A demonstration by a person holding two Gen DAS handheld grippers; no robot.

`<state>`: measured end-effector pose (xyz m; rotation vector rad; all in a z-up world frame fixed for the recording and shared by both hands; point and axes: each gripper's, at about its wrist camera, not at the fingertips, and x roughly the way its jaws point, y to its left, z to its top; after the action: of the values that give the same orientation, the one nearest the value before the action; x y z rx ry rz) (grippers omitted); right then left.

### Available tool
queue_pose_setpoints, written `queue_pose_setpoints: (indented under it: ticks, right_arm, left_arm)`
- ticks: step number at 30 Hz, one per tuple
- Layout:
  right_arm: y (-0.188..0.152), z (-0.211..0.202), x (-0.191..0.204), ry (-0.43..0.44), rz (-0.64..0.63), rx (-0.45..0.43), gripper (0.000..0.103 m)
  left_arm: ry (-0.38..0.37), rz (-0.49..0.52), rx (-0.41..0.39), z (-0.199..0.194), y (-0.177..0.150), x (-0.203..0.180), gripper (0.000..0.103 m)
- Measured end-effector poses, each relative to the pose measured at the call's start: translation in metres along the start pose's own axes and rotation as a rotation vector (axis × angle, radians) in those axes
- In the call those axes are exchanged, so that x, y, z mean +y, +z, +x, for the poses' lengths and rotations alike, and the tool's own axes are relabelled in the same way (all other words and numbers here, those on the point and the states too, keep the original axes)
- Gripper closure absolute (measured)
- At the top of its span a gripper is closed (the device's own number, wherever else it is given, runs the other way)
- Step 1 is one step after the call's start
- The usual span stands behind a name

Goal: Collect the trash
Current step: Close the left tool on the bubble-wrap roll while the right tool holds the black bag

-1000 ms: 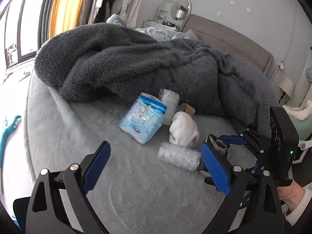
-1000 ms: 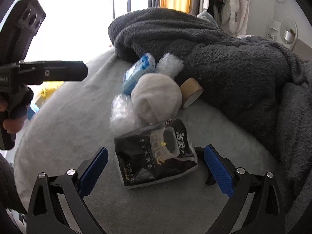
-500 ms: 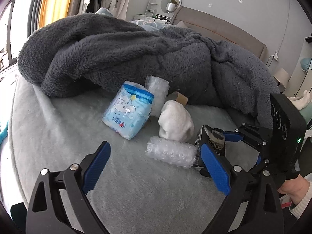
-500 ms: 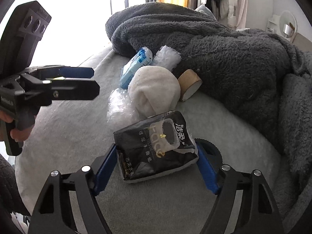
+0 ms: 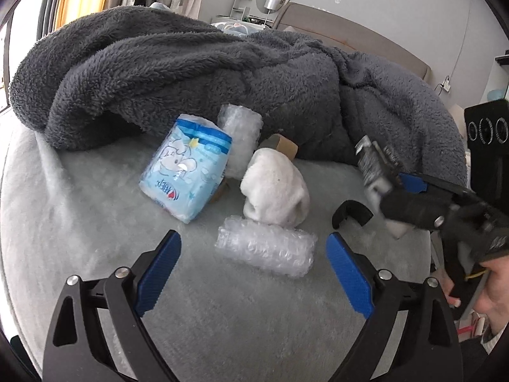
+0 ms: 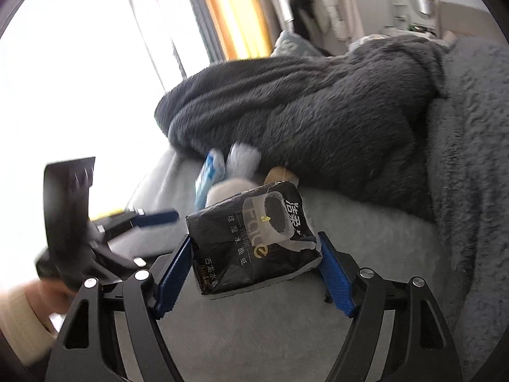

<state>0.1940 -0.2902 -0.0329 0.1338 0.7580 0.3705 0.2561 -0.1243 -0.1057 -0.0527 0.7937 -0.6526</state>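
Left gripper (image 5: 251, 273): black angular arms, ribbed blue pads, silver screws.
Right gripper (image 6: 256, 270): same black frame, blue pads, silver screws.
Sleeve (image 6: 22, 324): cream cuff, at eight o'clock.

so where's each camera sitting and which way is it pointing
Left wrist: rides the left gripper, looking down over the grey bed at a bubble wrap roll between open jaws, with a blue tissue pack beyond; the right gripper and a hand show at right.
Right wrist: rides the right gripper, facing the window, jaws clamped on a black tissue pack; the left gripper shows at left.
Shared: the dark fleece blanket, blue pack, black pack.
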Motion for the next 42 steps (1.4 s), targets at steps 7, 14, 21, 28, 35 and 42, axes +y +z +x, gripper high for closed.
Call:
queue_pose_setpoints:
  ticks: [7,14,21,28,35,42]
  right_arm:
    - [0.009,-0.008,-0.002,0.029,0.075,-0.023,0.026]
    - [0.013,-0.002,0.010,0.014,0.054,-0.007,0.026]
    - [0.016,-0.003,0.018,-0.010,0.040,-0.014,0.026]
    - [0.011,0.004,0.031,-0.016,0.052,-0.008,0.026]
    - [0.014,0.010,0.060,0.046,0.061,-0.021,0.026]
    - [0.012,0.026,0.099,0.056,-0.021,0.000,0.026]
  left_arm:
    - [0.000,0.044,-0.002,0.010,-0.001,-0.011,0.024]
    - [0.012,0.049,0.001,0.012,-0.002,-0.017,0.035]
    - [0.048,-0.043,-0.062,-0.010,-0.005,-0.004,0.037]
    - [0.162,-0.084,-0.046,-0.037,-0.018,0.016,0.037]
    - [0.247,-0.085,-0.056,-0.070,-0.030,0.034,0.037]
    - [0.304,-0.124,-0.101,-0.113,-0.033,0.062,0.037]
